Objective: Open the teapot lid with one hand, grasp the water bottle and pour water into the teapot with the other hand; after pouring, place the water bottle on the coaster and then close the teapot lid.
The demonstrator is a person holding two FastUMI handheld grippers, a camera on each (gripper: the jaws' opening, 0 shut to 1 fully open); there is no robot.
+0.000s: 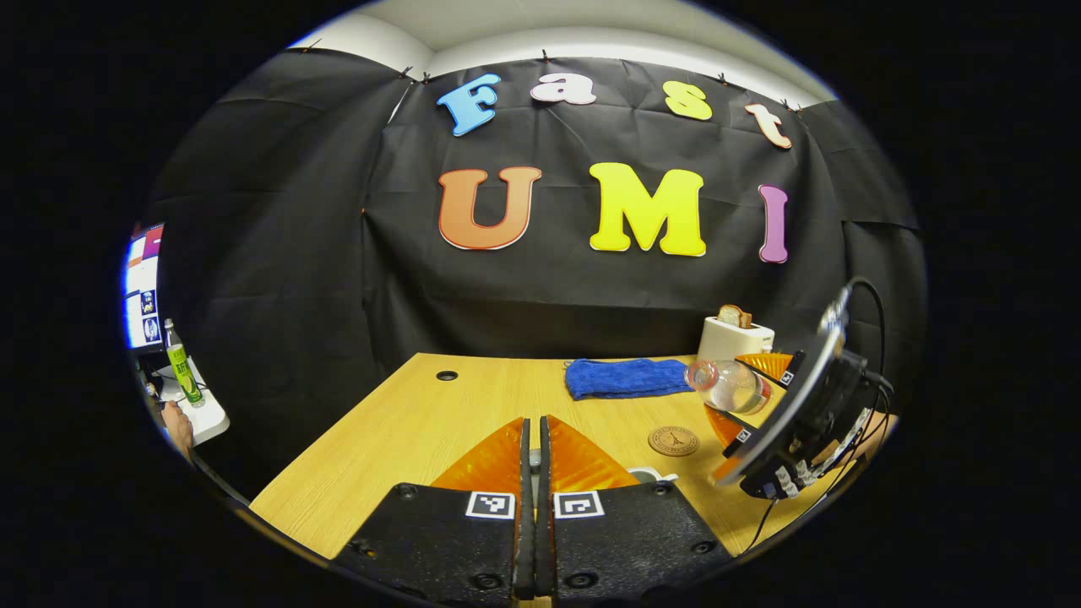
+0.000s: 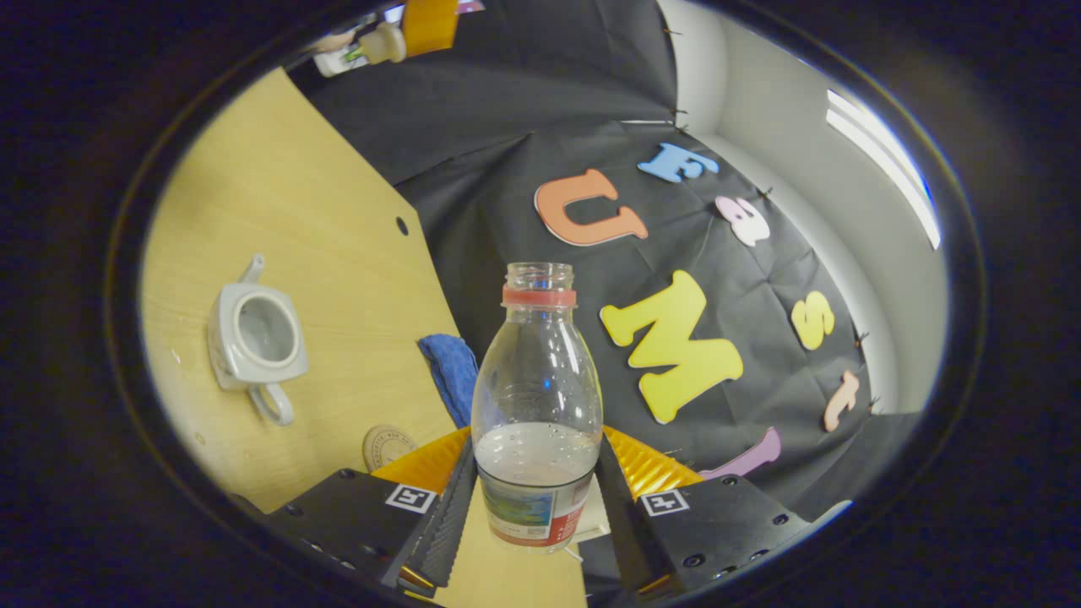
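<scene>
The desk carries the open teapot, lying left of the right claw, which is clamped on the water bottle, neck pointing forward; left claw pinched tight on something small, likely the lid

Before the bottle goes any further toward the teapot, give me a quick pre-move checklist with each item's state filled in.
1. Right hand-held gripper clamped on the water bottle: ok.
2. Bottle cap off: ok.
3. Water left in the bottle: ok.
4. Teapot lid off, opening exposed: ok.
5. Coaster free for the bottle: ok.
6. Left hand-held gripper holding the lid: cannot tell; its fingers look closed, with only a sliver between them.
</scene>
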